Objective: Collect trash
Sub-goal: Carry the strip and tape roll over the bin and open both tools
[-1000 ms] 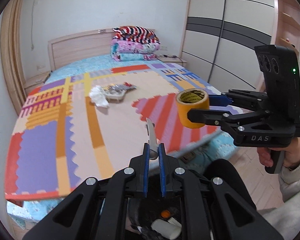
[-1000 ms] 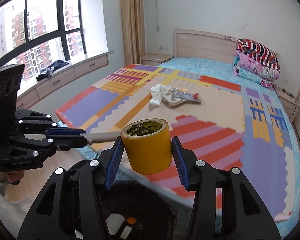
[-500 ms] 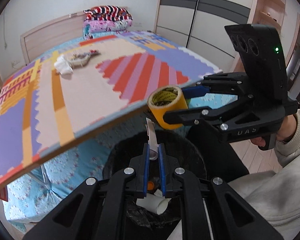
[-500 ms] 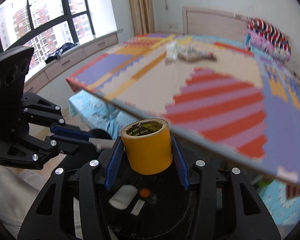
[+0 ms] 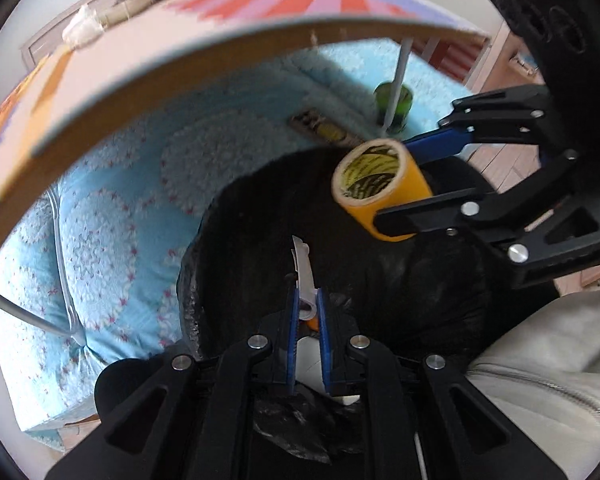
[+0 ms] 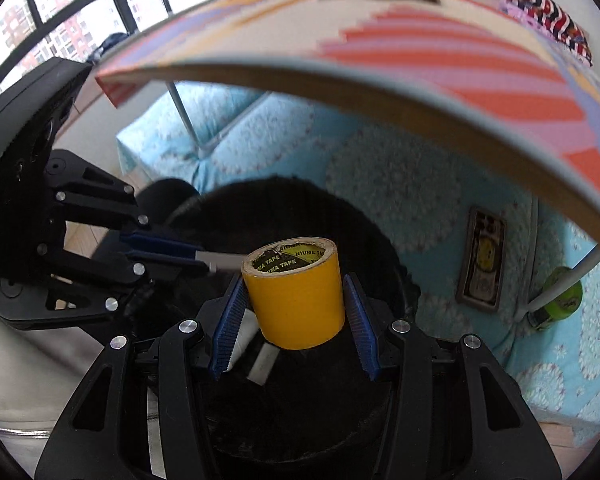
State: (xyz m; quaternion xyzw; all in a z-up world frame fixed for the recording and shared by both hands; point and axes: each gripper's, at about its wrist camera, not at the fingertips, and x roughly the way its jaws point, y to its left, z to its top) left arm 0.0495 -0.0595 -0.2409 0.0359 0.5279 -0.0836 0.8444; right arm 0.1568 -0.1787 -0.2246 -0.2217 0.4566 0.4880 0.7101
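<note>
Left wrist view: the left gripper has its fingers pinched together on a white scrap, right over the mouth of the black trash bin. At two o'clock the right gripper grips the yellow tape roll above that same bin. The patterned tabletop arcs across twelve o'clock.

Right wrist view: blue fingers clamped on both sides of the yellow tape roll, dead centre over the black trash bin. At nine o'clock the left gripper pokes in with the white scrap. White litter lies inside the bin.
</note>
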